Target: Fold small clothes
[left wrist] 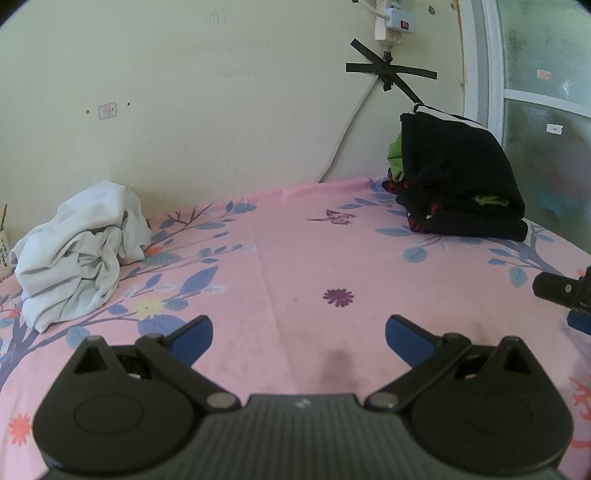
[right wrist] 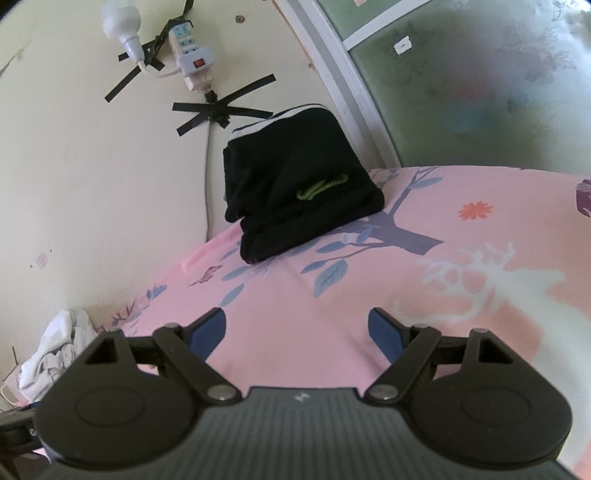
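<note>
A crumpled white garment [left wrist: 79, 253] lies at the far left of the pink floral sheet [left wrist: 295, 258], against the wall. It also shows small in the right wrist view [right wrist: 55, 354]. A stack of folded black clothes [left wrist: 458, 181] sits at the far right by the wall and window, and it is central in the right wrist view [right wrist: 299, 184]. My left gripper [left wrist: 299, 338] is open and empty above the bare sheet. My right gripper [right wrist: 297, 332] is open and empty above the sheet [right wrist: 369, 280]; part of it shows at the left view's right edge [left wrist: 565, 291].
A cream wall [left wrist: 184, 110] runs behind the bed. A power strip [right wrist: 192, 55] and cable are taped to it with black tape. A frosted glass window [right wrist: 480, 74] stands at the right. A light bulb [right wrist: 122, 22] hangs on the wall.
</note>
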Action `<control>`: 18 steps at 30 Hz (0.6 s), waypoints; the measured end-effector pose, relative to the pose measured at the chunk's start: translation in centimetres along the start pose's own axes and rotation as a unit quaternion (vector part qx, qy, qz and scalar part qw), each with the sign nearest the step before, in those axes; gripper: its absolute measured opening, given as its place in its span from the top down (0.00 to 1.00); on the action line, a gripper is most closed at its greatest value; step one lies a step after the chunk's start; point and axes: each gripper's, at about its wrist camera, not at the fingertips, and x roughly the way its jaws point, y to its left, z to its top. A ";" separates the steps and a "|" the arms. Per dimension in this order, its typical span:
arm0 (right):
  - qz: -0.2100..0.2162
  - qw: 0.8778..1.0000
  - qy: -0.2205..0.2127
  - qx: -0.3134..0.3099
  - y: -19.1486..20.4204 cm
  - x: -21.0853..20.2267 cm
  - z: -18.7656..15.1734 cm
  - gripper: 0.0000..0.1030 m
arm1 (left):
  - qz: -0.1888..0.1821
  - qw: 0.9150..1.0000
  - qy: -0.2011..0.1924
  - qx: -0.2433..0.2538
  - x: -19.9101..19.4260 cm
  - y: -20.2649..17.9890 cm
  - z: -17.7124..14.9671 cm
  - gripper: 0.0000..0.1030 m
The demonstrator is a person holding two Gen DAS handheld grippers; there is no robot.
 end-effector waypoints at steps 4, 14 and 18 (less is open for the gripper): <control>0.000 1.000 0.000 0.001 0.0 0.0 0.0 0.27 | 0.001 1.000 -0.003 0.002 -0.1 0.0 0.0 0.00; 0.001 1.000 0.000 0.000 -0.1 0.0 0.0 0.27 | 0.005 1.000 -0.009 0.009 -0.2 -0.2 -0.1 0.00; 0.001 1.000 0.000 0.001 -0.1 0.0 0.0 0.27 | 0.008 1.000 -0.011 0.010 -0.3 -0.2 -0.1 0.00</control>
